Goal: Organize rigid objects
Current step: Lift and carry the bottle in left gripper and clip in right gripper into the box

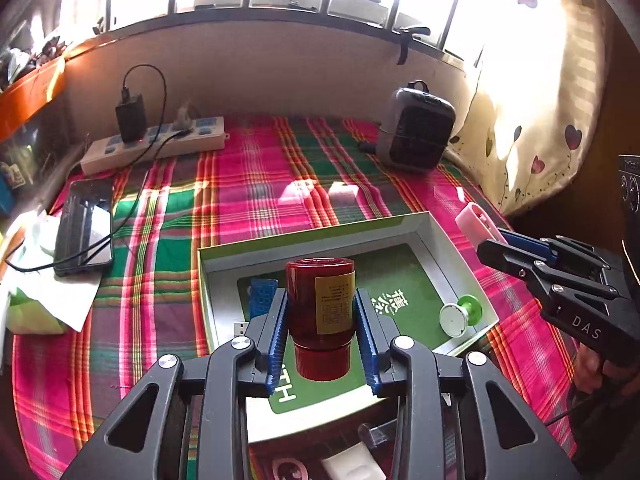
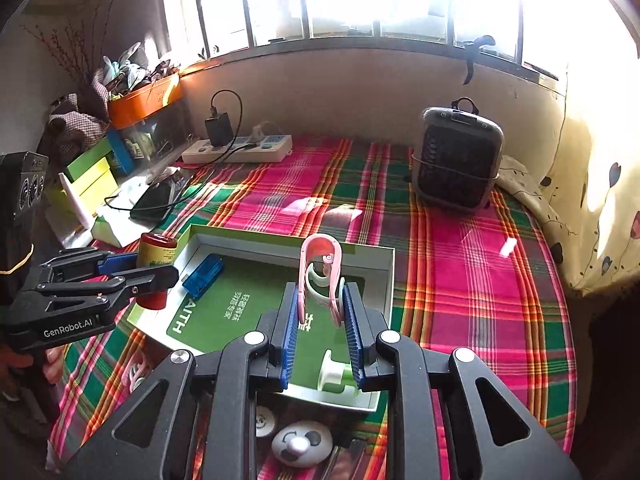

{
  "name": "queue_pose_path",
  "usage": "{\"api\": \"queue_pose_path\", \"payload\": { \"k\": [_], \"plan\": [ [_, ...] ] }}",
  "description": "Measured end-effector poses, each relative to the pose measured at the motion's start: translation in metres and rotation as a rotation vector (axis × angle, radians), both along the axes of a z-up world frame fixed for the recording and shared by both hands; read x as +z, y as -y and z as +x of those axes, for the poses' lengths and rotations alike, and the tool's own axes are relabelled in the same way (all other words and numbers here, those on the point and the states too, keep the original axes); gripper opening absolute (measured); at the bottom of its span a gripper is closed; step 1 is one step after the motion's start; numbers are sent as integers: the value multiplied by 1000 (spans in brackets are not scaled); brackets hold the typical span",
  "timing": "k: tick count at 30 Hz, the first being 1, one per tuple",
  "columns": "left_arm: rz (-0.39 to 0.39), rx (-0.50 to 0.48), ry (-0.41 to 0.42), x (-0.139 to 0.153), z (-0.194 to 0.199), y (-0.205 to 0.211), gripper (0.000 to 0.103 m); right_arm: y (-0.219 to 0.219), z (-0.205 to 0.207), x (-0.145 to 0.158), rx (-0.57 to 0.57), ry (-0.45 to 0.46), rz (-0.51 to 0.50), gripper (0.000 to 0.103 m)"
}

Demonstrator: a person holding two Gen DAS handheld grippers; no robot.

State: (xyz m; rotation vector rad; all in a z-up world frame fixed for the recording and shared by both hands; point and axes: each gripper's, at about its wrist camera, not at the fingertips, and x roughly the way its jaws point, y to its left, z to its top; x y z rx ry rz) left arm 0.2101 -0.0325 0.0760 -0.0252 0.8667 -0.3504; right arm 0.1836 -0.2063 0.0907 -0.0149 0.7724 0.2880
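You're pinching the red bottle (image 1: 320, 312) mid-body between left gripper (image 1: 323, 336) fingers, above the box (image 1: 448, 236) | right gripper (image 2: 320, 332) is squeezing a light pink clip (image 2: 322, 276) | glossy, rigid bottle probably slips: keep gripping below the cap

Red jar (image 1: 320, 316): upright, yellow label, above tray.
Pink clip (image 2: 322, 276): upright, above tray.
Tray (image 1: 460, 264): holds blue case (image 2: 203, 275), green-white spool (image 1: 460, 315).
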Motion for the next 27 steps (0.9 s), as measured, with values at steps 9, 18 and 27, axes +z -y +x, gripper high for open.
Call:
{"api": "queue_pose_path", "payload": {
  "k": [9, 18, 27],
  "plan": [
    [30, -8, -71, -28, 35, 13, 31, -10, 36, -34, 1, -84, -24, 23],
    [61, -9, -107, -49, 52, 24, 31, -12, 57, -61, -9, -132, -78, 23],
    [89, -4, -117, -57, 59, 28, 31, -17, 62, -69, 0, -133, -112, 23]
  ]
}}
